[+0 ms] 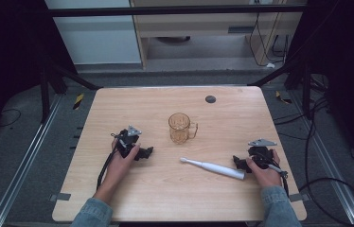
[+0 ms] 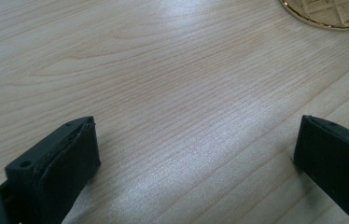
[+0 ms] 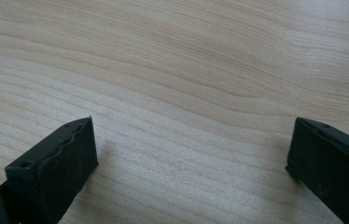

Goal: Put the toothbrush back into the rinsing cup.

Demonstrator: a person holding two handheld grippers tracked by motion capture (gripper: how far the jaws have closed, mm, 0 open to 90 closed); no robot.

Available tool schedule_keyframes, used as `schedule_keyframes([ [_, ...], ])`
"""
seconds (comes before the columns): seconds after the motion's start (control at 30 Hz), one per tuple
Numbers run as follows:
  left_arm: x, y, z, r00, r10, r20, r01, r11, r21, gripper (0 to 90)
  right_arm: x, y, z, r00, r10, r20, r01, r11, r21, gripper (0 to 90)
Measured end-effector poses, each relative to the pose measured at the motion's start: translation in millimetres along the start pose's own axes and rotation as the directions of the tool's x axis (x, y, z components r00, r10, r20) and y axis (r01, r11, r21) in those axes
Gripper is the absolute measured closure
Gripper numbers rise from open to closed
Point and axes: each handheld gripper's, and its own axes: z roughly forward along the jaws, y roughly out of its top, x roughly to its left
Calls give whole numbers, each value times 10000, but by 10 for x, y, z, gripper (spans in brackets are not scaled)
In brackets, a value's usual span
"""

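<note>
Two things lie between the grippers on the wooden table point(image 1: 118, 198): a white electric toothbrush point(image 1: 213, 168) and a clear amber mug point(image 1: 180, 128). The toothbrush lies flat near the person's edge, right of centre, its small brush head pointing left and slightly away, its thicker handle ending just beside the right gripper point(image 1: 239, 163). Whether handle and gripper touch is hard to make out from the high view. The mug stands upright near the table's middle, a little beyond the brush head and apart from it, its thin handle turned to the right; its glass is see-through with a faint pattern.

The right gripper rests low on the table with its jaws wide apart point(image 3: 189, 154) and bare wood between them. The left gripper point(image 1: 146, 152), well apart from the toothbrush on the other side, also has its jaws spread point(image 2: 196, 154) with nothing between them. In the left gripper view the mug's base point(image 2: 331, 11) is cut off at the top edge, a golden rim. A small dark disc point(image 1: 210, 99) sits near the far edge. Blue denim sleeves enter from below, cropped.
</note>
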Motion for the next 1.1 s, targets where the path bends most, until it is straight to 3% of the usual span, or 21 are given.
schedule_keyframes([
  [0.13, -1, -1, -1, 10000, -11, -1, 11, 10000, -2, 0, -2, 8, 7, 10000, 29, 12, -29, 10000, -42, 26],
  [0.2, -1, -1, -1, 10000, -13, -1, 13, 10000, -3, 0, -7, 9, -8, 10000, -74, -28, 73, 9999, -127, 110],
  [0.23, -1, -1, -1, 10000, -10, 0, 10, 10000, 1, 0, -9, 15, -31, 9998, -29, -184, 25, 9998, -186, 155],
  [0.27, -1, -1, -1, 10000, -10, 2, 10, 10000, 2, 0, -8, 33, -77, 9988, -7, -480, -15, 9989, -473, 157],
  [0.3, -1, -1, -1, 10000, -10, 2, 10, 10000, 2, 0, -8, 33, -77, 9988, -7, -480, -15, 9989, -473, 157],
  [0.4, -6, -8, -8, 10000, -21, -13, 21, 10000, 8, 0, 54, 125, -223, 9964, -675, -509, 632, 9947, -813, 184],
  [0.57, -6, -8, -9, 10000, -22, -6, 22, 10000, 8, 0, 180, 224, -344, 9885, -1012, -1127, 908, 9914, -942, 187],
  [0.6, -7, -10, -10, 10000, -8, 14, 8, 10000, 8, 0, 268, 277, -403, 9797, -1443, -1389, 1306, 9860, -1035, 176],
  [0.67, -11, -16, -16, 10000, 20, 45, -20, 10000, -2, 0, 315, 307, -429, 9760, -1599, -1478, 1452, 9838, -1055, 177],
  [0.73, -12, -20, -19, 10000, 44, 67, -44, 10000, -5, 0, 445, 368, -473, 9677, -2020, -1511, 1899, 9776, -908, 202],
  [0.8, -11, -20, -21, 10000, 55, 69, -55, 10000, 9, 0, 628, 402, -514, 9522, -2629, -1553, 2560, 9646, -632, 212],
  [0.87, -9, -19, -21, 9999, 84, 70, -84, 10000, 24, 0, 734, 404, -520, 9420, -2851, -1770, 2810, 9585, -483, 222],
  [1.1, 0, -14, -14, 9997, 137, 187, -138, 9999, 7, 0, 922, 477, -493, 8942, -3906, -2189, 4109, 9101, 545, 300],
])
